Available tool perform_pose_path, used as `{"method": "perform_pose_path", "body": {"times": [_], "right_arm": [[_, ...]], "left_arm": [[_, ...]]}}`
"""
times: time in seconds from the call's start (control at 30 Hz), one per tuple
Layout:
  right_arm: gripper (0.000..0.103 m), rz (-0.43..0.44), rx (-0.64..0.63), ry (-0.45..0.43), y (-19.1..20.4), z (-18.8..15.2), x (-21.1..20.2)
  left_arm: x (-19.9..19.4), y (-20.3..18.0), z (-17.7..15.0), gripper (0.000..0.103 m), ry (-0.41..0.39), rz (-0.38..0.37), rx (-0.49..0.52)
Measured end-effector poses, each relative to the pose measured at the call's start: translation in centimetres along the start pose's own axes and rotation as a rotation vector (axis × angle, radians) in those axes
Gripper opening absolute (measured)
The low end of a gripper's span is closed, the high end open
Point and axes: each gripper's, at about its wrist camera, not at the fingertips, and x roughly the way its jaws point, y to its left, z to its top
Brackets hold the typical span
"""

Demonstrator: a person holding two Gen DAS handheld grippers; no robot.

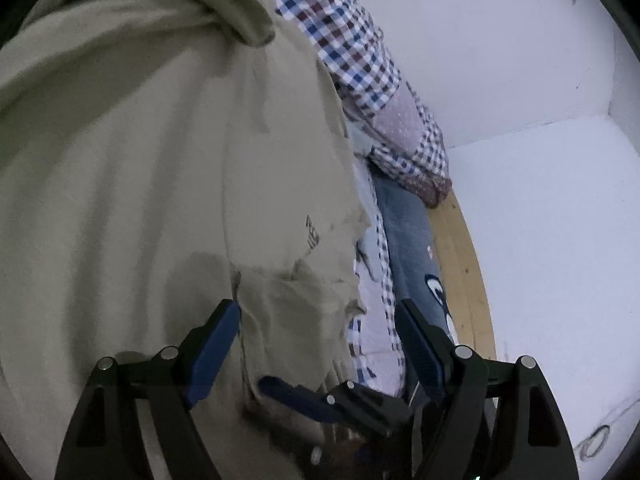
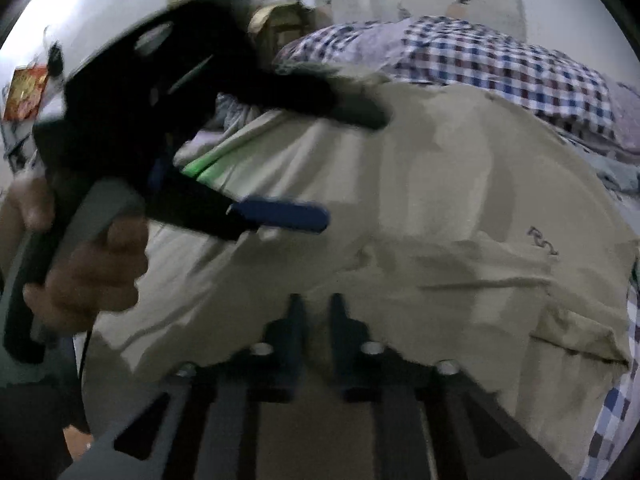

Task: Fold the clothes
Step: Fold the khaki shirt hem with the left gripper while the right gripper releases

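Note:
A large beige garment point(image 1: 160, 184) point(image 2: 440, 184) with a small dark logo lies spread over a pile of clothes. Over its lower edge my left gripper point(image 1: 318, 320) stands open, fingers wide apart and nothing between them. In the right wrist view the left gripper point(image 2: 320, 164) comes in from the left, held by a hand point(image 2: 88, 276). The narrow slit of my right gripper point(image 2: 317, 306) is filled with beige cloth; motion blur hides the contact. Its blue finger point(image 1: 292, 396) shows low in the left wrist view.
A blue, red and white checked shirt point(image 1: 348, 40) point(image 2: 500, 64) lies beyond the beige garment. Beside it are blue denim point(image 1: 412, 240) with a cartoon patch, a wooden edge point(image 1: 460, 264) and a white wall point(image 1: 500, 60).

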Motion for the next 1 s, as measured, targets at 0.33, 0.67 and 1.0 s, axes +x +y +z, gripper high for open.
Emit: {"method": "perform_pose_path", "body": {"times": [0.33, 0.67, 1.0], "right_arm": [[0.002, 0.101, 0.111, -0.18, -2.5, 1.1, -4.0], [0.002, 0.244, 0.045, -0.174, -0.6, 1.1, -3.9], [0.05, 0.041, 0.155, -0.188, -6.8, -1.5, -7.0]], "left_arm": [[1.6, 0.2, -0.6, 0.083, 0.11, -0.062, -0.06], [3.7, 0.0, -0.7, 0.027, 0.106, -0.007, -0.06], [-0.9, -2.9, 0.0, 0.001, -0.116, 0.109, 0.151]]}}
